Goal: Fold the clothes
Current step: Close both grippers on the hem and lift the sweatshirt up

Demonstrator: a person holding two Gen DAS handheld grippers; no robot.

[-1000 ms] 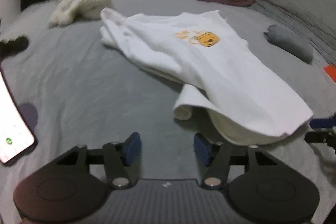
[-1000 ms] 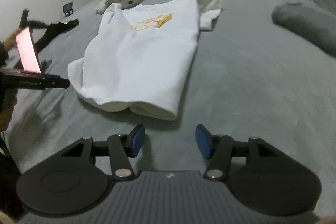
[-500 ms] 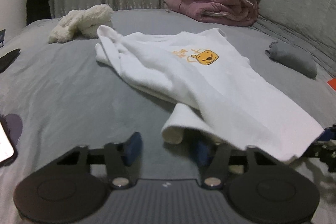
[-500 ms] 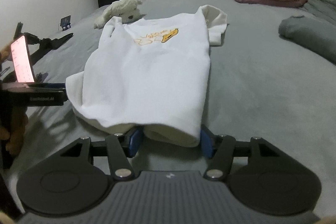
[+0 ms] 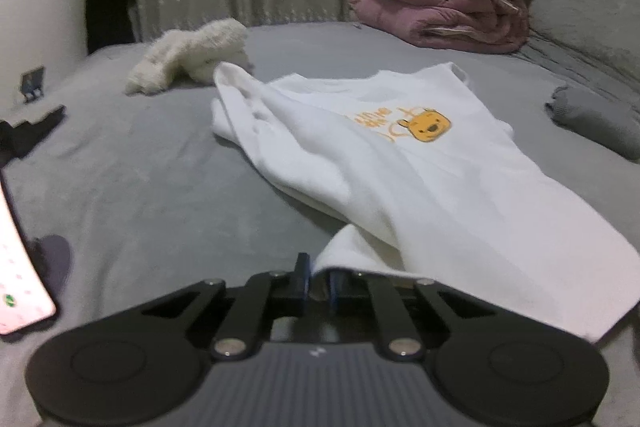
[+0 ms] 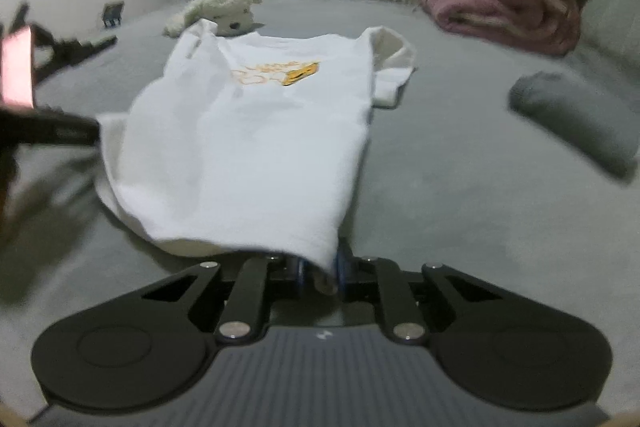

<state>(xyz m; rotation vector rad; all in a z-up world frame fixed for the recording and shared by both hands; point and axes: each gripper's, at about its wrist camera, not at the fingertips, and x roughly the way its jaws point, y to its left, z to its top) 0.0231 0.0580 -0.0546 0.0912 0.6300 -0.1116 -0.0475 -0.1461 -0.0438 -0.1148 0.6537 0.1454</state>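
Grey bed carries everything. Far end: pile of blankets and clothes. White T-shirt with an orange bear print lies lengthwise mid-bed, collar toward the curtain, hem nearest both cameras. Cream plush toy just beyond the collar. Rolled grey cloth lies apart from the shirt. Left gripper: jaws pinching one hem corner. Right gripper: jaws pinching the other hem corner, fabric draped over them.
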